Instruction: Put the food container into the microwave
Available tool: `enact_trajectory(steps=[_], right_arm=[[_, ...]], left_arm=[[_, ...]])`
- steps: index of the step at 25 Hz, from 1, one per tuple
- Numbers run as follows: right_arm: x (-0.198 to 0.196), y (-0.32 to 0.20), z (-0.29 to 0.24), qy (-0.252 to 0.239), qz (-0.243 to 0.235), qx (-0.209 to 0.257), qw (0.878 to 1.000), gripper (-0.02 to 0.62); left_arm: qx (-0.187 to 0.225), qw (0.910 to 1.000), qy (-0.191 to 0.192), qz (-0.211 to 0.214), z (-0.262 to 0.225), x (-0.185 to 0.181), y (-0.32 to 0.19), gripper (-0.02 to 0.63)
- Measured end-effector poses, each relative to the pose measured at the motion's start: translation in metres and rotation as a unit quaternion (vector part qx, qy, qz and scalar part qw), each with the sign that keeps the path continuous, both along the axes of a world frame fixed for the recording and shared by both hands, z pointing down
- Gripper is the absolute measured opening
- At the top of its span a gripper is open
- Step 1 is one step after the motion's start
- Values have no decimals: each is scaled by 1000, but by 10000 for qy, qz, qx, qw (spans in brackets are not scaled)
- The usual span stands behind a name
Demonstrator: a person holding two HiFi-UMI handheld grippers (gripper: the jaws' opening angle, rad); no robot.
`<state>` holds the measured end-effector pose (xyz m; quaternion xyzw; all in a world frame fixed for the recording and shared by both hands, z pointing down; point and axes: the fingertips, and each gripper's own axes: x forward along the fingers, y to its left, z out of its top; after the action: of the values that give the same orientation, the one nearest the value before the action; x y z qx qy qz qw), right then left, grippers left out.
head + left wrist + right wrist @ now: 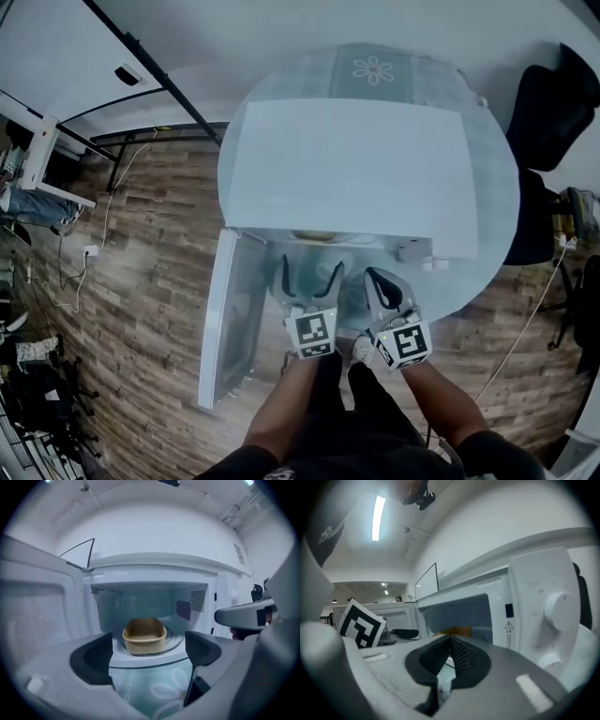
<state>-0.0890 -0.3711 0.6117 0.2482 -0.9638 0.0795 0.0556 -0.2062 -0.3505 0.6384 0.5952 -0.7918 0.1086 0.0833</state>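
A tan food container (144, 635) sits on the glass turntable inside the white microwave (347, 173); from the head view only a sliver of the container (321, 236) shows under the top edge. The microwave door (225, 319) hangs open to the left. My left gripper (307, 279) is open in front of the cavity, apart from the container, its jaws empty. In its own view the left gripper (147, 653) frames the container between its fingers. My right gripper (382, 292) is shut on nothing beside the control panel, and the right gripper (450, 643) shows its pads pressed together.
The microwave stands on a round table (487, 234) with a pale flowered cloth. Two knobs (558, 609) are on the panel at the right. Black chairs (553, 103) stand to the right. Cables (80, 262) lie on the wood floor at the left.
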Motion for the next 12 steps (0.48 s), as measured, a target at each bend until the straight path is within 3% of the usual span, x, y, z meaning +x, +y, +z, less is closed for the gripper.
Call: enact_trajectory(steps=[12], right_arm=[[29,56,-65,-256,-330,66,9991,2]], left_arm=[[233,9995,-163,157,-88,43,62,75]])
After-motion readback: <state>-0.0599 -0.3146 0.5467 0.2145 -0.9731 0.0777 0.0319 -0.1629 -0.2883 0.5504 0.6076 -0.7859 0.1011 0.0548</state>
